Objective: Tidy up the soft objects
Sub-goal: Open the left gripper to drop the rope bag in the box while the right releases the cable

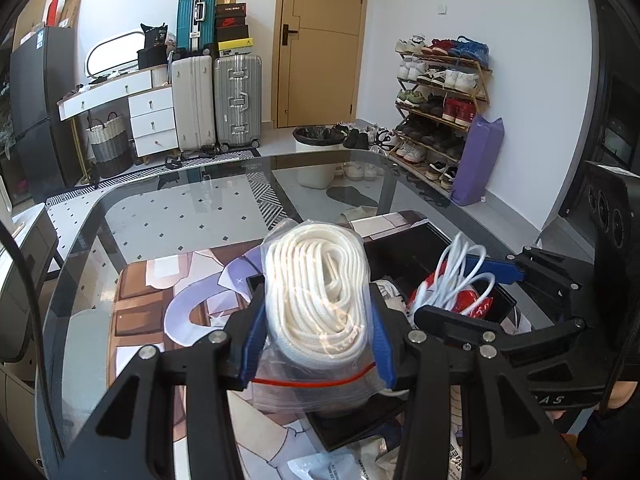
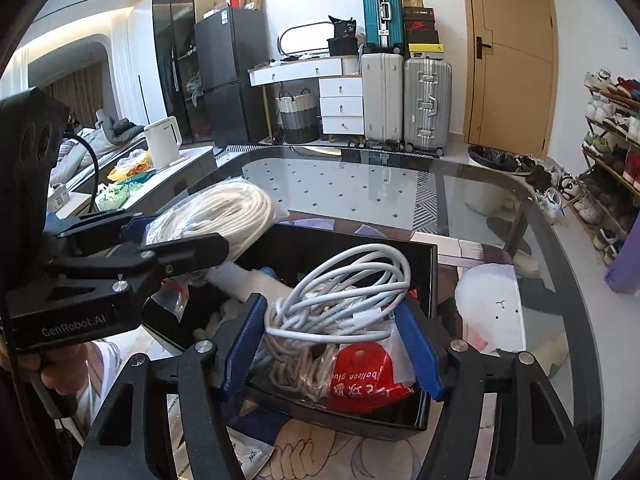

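White rope coiled in a clear zip bag (image 1: 316, 304) sits pinched between the blue pads of the left gripper (image 1: 316, 320), held above the near-left rim of the black bin (image 2: 430, 276). The right gripper (image 2: 332, 332) has its jaws pressed in on a bundle of white cable (image 2: 352, 292), low over the bin beside a red packet (image 2: 360, 376) lying inside. The bin stands on a printed mat (image 1: 160, 292) on the glass worktop (image 1: 180, 208). Beyond the mat the glass runs bare to its curved far edge, with wide room left and ahead; the two grippers are close side by side.
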Demonstrator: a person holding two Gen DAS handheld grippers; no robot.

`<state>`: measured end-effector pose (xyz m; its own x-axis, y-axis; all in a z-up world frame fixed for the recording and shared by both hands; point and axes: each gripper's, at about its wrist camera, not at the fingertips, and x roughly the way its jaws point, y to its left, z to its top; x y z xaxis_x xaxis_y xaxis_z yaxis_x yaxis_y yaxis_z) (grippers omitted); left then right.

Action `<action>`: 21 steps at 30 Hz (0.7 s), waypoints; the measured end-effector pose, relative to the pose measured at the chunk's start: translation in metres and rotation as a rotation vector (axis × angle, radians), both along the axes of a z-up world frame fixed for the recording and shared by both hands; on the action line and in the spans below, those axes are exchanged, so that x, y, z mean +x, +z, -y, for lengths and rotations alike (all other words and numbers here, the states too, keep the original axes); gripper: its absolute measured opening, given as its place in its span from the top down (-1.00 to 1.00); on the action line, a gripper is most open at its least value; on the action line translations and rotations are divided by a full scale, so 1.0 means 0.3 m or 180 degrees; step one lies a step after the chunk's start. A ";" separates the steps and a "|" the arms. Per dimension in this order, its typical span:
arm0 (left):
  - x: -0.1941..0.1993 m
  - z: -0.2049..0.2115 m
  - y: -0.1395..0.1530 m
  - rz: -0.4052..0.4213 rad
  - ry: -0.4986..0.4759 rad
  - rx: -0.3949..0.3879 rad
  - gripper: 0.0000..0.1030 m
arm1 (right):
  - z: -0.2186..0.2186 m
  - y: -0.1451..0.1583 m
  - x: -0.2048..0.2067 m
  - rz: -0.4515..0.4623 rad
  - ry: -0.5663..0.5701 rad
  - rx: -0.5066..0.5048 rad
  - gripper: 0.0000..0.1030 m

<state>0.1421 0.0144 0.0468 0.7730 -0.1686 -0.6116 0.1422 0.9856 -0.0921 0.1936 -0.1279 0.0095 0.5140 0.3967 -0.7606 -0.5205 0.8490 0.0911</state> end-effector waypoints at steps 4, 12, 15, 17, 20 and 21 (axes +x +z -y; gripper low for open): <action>0.011 0.011 -0.005 -0.0015 -0.0044 0.0013 0.13 | 0.029 0.011 -0.005 0.0025 0.0018 0.0119 -0.57; 0.032 0.053 -0.014 -0.0037 -0.0161 0.0071 0.12 | 0.111 0.039 -0.020 0.0118 -0.0149 0.0148 -0.77; 0.029 0.074 -0.015 -0.0051 -0.0191 0.0115 -0.04 | 0.148 0.040 -0.025 0.0109 -0.0225 0.0180 -0.84; 0.014 0.081 -0.009 -0.0012 -0.0197 0.0131 -0.33 | 0.169 0.042 -0.028 0.0106 -0.0256 0.0200 -0.87; -0.020 0.080 0.009 0.0060 -0.0200 0.0129 -0.76 | 0.189 0.044 -0.046 0.0117 -0.0286 0.0210 -0.92; -0.033 0.080 0.015 0.0088 -0.0197 0.0134 -0.82 | 0.195 0.046 -0.052 0.0113 -0.0284 0.0220 -0.96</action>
